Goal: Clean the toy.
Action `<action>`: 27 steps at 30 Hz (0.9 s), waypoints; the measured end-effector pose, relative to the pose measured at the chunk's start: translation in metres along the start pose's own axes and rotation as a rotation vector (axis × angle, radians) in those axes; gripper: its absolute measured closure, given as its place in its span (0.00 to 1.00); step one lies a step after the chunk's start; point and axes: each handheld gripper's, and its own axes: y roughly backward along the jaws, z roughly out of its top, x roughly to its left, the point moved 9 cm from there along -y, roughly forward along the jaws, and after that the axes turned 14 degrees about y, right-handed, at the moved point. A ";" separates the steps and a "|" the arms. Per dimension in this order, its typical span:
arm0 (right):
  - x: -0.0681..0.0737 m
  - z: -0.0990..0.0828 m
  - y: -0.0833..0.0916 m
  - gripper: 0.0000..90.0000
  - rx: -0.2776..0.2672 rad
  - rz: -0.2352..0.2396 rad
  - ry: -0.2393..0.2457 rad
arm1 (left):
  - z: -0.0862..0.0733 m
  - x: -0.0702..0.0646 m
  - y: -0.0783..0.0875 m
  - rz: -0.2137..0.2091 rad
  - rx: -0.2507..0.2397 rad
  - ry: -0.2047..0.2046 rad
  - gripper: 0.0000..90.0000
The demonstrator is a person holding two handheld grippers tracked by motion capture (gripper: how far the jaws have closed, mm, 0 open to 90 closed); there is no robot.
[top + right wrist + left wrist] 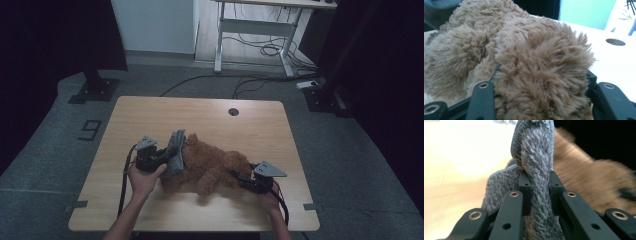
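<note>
Teddy bear (212, 165), brown and plush, is lying on its side across the near half of the counter (150, 112), with a grey knitted garment (175, 150) bunched at its left end, where its head seems to be.

The left tongs (162, 159) are clamping tight on a twisted fold of that grey garment (536, 182); in the left gripper view the knit is squeezing up between the 2 black jaws and rising in a loop above them, with the bear's brown fur (596, 182) lying blurred just beyond.

The right tongs (242, 179) are sitting at the bear's other end, around 1 fat furry limb (541, 75). Their jaws are standing moderately apart with the plush filling the gap and bulging over both, so they are gripping it, though not hard.

Judging from this, the work looks like dressing the bear in the garment or pulling it off; I cannot tell which. Either way it is partway: the garment is gathered at 1 end of the toy and not spread over the body, and both holds are in place. What is left is working the knit along the bear while the right side is anchoring it.
</note>
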 end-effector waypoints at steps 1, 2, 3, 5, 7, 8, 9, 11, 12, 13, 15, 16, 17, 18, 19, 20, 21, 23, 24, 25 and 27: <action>0.000 0.000 0.000 0.48 0.001 0.000 -0.002 | 0.006 -0.013 0.001 -0.011 -0.012 -0.029 0.87; 0.000 0.000 0.000 0.48 0.002 -0.001 -0.002 | 0.010 -0.026 0.001 -0.021 -0.014 -0.062 0.86; 0.000 0.000 0.000 0.48 0.003 -0.002 -0.001 | 0.014 -0.039 0.000 -0.034 -0.015 -0.092 0.86; 0.000 0.000 0.000 0.48 0.004 -0.003 -0.001 | 0.018 -0.063 -0.007 -0.057 -0.003 -0.146 0.86; 0.001 0.000 0.000 0.48 0.005 -0.003 -0.002 | 0.017 -0.084 -0.018 -0.081 0.019 -0.180 0.86; 0.001 0.000 0.000 0.48 0.005 -0.003 -0.002 | 0.015 -0.094 -0.025 -0.093 0.037 -0.189 0.86; 0.001 0.000 0.000 0.48 0.005 -0.002 -0.003 | 0.012 -0.103 -0.033 -0.106 0.053 -0.198 0.86; 0.001 0.001 0.000 0.48 0.005 -0.002 -0.005 | 0.003 -0.121 -0.050 -0.124 0.094 -0.222 0.86; 0.001 0.001 0.000 0.48 0.005 -0.002 -0.007 | -0.003 -0.131 -0.061 -0.128 0.119 -0.240 0.86; 0.001 0.001 0.001 0.47 0.006 -0.003 -0.004 | -0.014 -0.144 -0.076 -0.138 0.154 -0.256 0.86; 0.001 0.001 0.001 0.47 0.008 -0.002 -0.002 | -0.025 -0.154 -0.091 -0.128 0.191 -0.279 0.86; 0.001 0.001 0.001 0.47 0.008 -0.002 -0.002 | -0.025 -0.154 -0.091 -0.128 0.191 -0.279 0.86; 0.002 0.001 0.001 0.47 0.008 -0.002 -0.006 | -0.035 -0.159 -0.102 -0.107 0.226 -0.282 0.86; 0.002 0.001 0.001 0.47 0.008 -0.002 -0.006 | -0.040 -0.161 -0.108 -0.110 0.250 -0.277 0.86; 0.002 0.002 0.001 0.47 0.007 -0.004 -0.005 | -0.049 -0.163 -0.116 -0.110 0.273 -0.282 0.86; 0.002 0.002 0.001 0.46 0.008 -0.005 -0.004 | -0.053 -0.163 -0.120 -0.100 0.276 -0.300 0.86; 0.002 -0.001 0.001 0.46 0.016 -0.001 -0.005 | -0.055 -0.162 -0.122 -0.099 0.268 -0.303 0.86; 0.002 -0.002 0.002 0.46 0.014 0.005 -0.012 | -0.055 -0.161 -0.122 -0.102 0.271 -0.294 0.86; 0.002 -0.002 0.002 0.46 0.014 0.005 -0.012 | -0.055 -0.159 -0.121 -0.100 0.271 -0.297 0.86; 0.002 -0.001 0.001 0.46 0.017 0.004 -0.002 | -0.053 -0.157 -0.119 -0.092 0.267 -0.297 0.87; 0.002 -0.002 0.001 0.46 0.021 0.003 -0.004 | -0.048 -0.143 -0.112 -0.053 0.246 -0.297 0.87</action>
